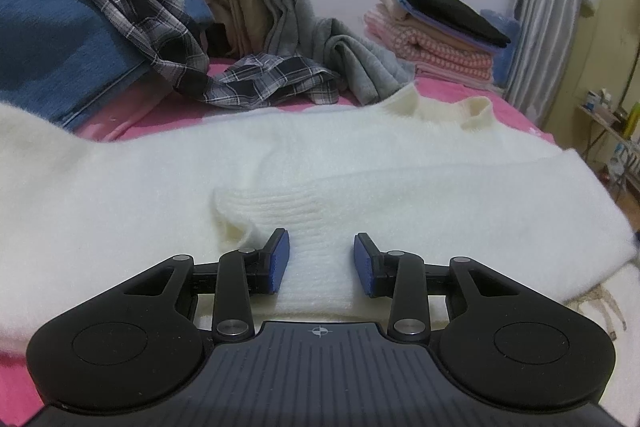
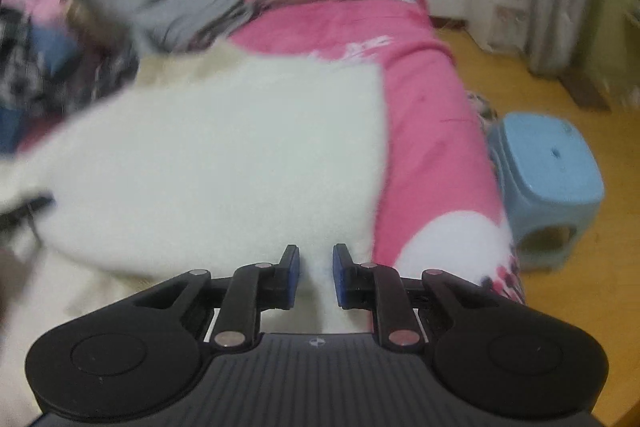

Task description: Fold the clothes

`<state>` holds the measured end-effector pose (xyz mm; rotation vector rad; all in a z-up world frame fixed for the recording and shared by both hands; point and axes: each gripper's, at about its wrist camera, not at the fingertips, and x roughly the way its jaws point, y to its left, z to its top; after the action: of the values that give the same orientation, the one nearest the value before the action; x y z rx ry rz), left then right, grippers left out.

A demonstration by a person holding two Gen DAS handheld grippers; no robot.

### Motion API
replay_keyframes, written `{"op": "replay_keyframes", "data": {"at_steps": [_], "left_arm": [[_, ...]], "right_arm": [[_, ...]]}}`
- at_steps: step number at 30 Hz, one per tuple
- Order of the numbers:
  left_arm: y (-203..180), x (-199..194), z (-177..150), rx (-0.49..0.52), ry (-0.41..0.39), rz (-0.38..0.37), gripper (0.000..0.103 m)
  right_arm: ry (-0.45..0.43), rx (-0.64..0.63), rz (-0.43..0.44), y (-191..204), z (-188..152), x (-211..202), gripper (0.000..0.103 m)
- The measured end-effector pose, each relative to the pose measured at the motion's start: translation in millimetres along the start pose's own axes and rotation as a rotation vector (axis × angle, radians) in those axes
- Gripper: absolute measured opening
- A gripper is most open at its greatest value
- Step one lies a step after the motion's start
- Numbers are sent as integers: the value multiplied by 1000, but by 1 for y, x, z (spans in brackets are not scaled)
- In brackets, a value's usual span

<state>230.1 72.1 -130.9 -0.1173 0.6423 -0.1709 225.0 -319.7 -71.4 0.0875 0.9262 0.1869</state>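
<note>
**White sweater half-folded on the bed, a heap still waiting**

The bed [image 1: 280, 107], covered in pink, carries everything. Across its near side lies the white sweater [image 1: 160, 195], the garment in hand: spread flat, collar toward the wall, one ribbed cuff [image 1: 280, 215] already laid back over the body. From the right wrist view its right edge looks straight, which suggests that side has been turned in, though blur makes this uncertain. The fold looks begun, not finished; the body has yet to be doubled and the piece carried off.

Behind it, on the left, sits the unfolded heap [image 1: 132, 7]: a blue garment, a plaid shirt, beige and grey pieces, something black on top. That is the bulk of the work left. On the right, near the wall, stands the folded stack [image 1: 436, 31], pink-checked, beige, blue and black layers, the part done.

No basket or box is in view; the two piles serve instead. A blue stool [image 2: 548, 171] stands on the floor beside the bed.

The left hand-held gripper [image 1: 321, 263] hangs over the cuff, jaws apart, pads clear of the knit, grasping nothing. The right hand-held gripper [image 2: 316, 275] is over the sweater's near edge, jaws narrowly parted with white knit showing in the gap; whether the pads pinch it I cannot tell.
</note>
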Motion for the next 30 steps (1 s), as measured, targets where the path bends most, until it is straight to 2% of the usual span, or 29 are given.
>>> {"op": "replay_keyframes", "data": {"at_steps": [2, 5, 7, 9, 11, 13, 18, 24, 27, 30], "left_arm": [[0, 0, 1, 12, 5, 0, 36], [0, 1, 0, 17, 7, 0, 36], [-2, 1, -1, 23, 2, 5, 36], [-2, 1, -1, 30, 0, 9, 36], [-2, 1, 1, 36, 8, 6, 36], [0, -6, 3, 24, 14, 0, 36], [2, -23, 5, 5, 27, -12, 38], [-1, -30, -8, 29, 38, 2, 38], [0, -28, -11, 57, 26, -9, 39], [2, -29, -16, 88, 9, -25, 40]], "right_arm": [[-13, -68, -29, 8, -3, -20, 19], [34, -117, -64, 8, -26, -16, 19], [87, -122, -106, -2, -49, 2, 20], [44, -30, -66, -16, -59, 0, 20], [37, 71, -34, -25, -50, -12, 21], [21, 75, -42, -23, -41, -23, 21], [-56, 49, 25, -1, -19, -33, 22], [-70, -70, 51, 44, -7, 1, 22], [-30, -132, 9, 50, -17, 34, 25], [-43, -106, 33, 43, -18, 37, 26]]}}
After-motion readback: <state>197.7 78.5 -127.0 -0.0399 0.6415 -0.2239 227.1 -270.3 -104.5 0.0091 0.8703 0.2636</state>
